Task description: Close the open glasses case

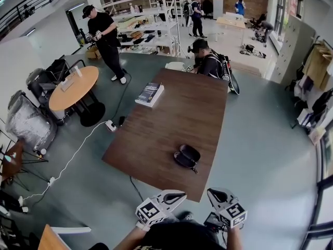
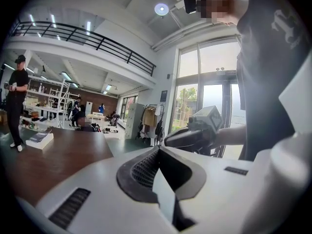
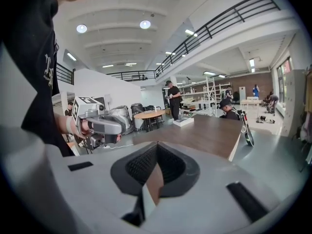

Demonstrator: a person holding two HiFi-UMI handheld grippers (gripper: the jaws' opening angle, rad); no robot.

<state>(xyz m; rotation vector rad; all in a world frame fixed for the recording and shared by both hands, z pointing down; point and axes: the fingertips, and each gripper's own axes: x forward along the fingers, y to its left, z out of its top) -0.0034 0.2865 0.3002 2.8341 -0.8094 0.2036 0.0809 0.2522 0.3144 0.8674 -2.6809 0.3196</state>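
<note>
Near the closer end of the brown wooden table, the open glasses case lies with its dark halves side by side, long axis slanting far-left to near-right, while the left gripper and right gripper hover short of the table over grey-green floor, jaws pressed together, empty.

Open workshop hall: shelving, mezzanine railing
</note>
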